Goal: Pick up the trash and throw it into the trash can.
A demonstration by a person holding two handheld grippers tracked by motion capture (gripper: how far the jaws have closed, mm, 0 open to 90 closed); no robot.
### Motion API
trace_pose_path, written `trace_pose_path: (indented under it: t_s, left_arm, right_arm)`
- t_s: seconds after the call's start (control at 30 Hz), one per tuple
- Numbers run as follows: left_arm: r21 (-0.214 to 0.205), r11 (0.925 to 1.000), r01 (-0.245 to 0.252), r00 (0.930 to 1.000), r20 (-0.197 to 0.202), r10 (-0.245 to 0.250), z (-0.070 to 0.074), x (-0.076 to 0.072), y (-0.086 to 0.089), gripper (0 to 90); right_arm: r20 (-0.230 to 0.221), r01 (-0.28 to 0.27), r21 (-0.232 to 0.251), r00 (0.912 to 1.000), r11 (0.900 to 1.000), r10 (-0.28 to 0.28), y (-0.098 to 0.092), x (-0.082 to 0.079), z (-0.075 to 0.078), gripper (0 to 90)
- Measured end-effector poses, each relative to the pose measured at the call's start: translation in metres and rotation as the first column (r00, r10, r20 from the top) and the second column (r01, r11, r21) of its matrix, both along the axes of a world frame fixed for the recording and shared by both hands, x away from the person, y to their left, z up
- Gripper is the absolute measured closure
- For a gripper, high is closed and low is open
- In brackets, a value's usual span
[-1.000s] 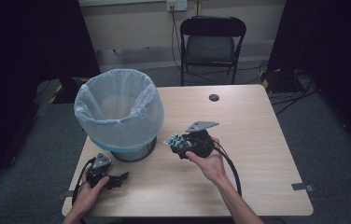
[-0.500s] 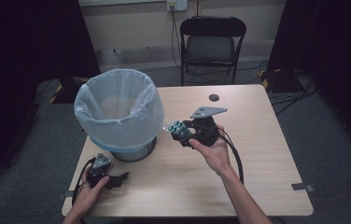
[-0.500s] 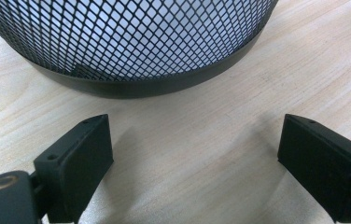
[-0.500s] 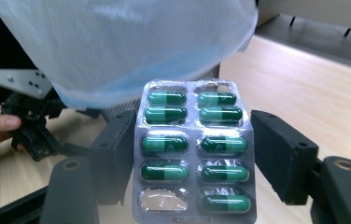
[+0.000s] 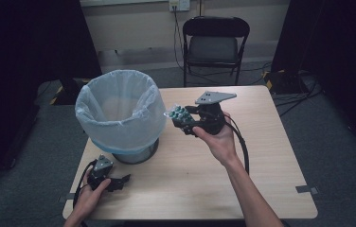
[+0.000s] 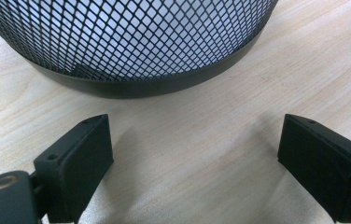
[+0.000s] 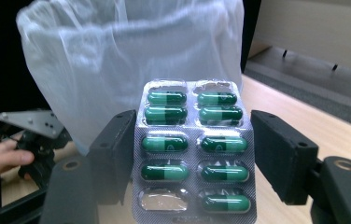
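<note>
The right tongs [image 7: 190, 154] clench a flat silvery blister pack [image 7: 193, 151] of glossy green capsules, one pocket empty, held above the pale wood-grain surface [image 5: 261, 161] just right of the black mesh bin [image 6: 131, 46] lined with a thin translucent bag [image 5: 118, 106]. They have risen since a second ago. The left tongs [image 6: 197, 158] rest released at the near left, by the bin's base.

1. Blister pack [image 7: 194, 154], centre frame: glossy clear plastic over silvery foil, green capsules.
2. Bin [image 6: 131, 51], top: black metal mesh; liner [image 5: 119, 111] thin translucent plastic.
3. Table [image 6: 201, 140]: matt pale wood grain.
</note>
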State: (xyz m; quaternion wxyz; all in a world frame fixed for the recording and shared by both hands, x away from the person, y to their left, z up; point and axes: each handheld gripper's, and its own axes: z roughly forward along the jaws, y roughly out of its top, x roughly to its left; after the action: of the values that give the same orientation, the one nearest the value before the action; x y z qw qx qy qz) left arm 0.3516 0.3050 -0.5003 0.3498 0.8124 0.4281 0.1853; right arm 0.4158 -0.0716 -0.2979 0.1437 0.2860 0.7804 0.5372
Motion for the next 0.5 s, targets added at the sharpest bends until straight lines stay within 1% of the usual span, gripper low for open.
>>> trace_pose_path:
  t_s: [0.13, 0.2, 0.37, 0.43, 0.5]
  left_arm:
    - [0.0, 1.0, 0.0, 1.0, 0.0, 0.0, 0.0, 0.0, 0.0, 9.5]
    - [-0.001, 1.0, -0.001, 1.0, 0.0, 0.001, 0.0, 0.0, 0.0, 9.5]
    - [0.0, 1.0, 0.0, 1.0, 0.0, 0.0, 0.0, 0.0, 0.0, 9.5]
    - [0.0, 1.0, 0.0, 1.0, 0.0, 0.0, 0.0, 0.0, 0.0, 9.6]
    - [-0.001, 1.0, 0.0, 1.0, 0.0, 0.0, 0.0, 0.0, 0.0, 9.5]
  right_arm:
    - [0.027, -0.012, 0.011, 0.9996, 0.9999, 0.012, 0.004, 0.002, 0.013, 33.7]
    - [0.039, -0.008, 0.023, 0.9992, 0.9997, 0.008, 0.006, 0.004, 0.018, 33.7]
    - [0.047, -0.032, 0.049, 0.9985, 0.9983, 0.03, 0.012, 0.011, 0.031, 33.7]
    - [0.049, -0.045, 0.058, 0.9979, 0.9973, 0.042, 0.018, 0.014, 0.036, 33.7]
    - [0.054, -0.057, 0.055, 0.9971, 0.9969, 0.054, 0.025, 0.017, 0.041, 33.7]
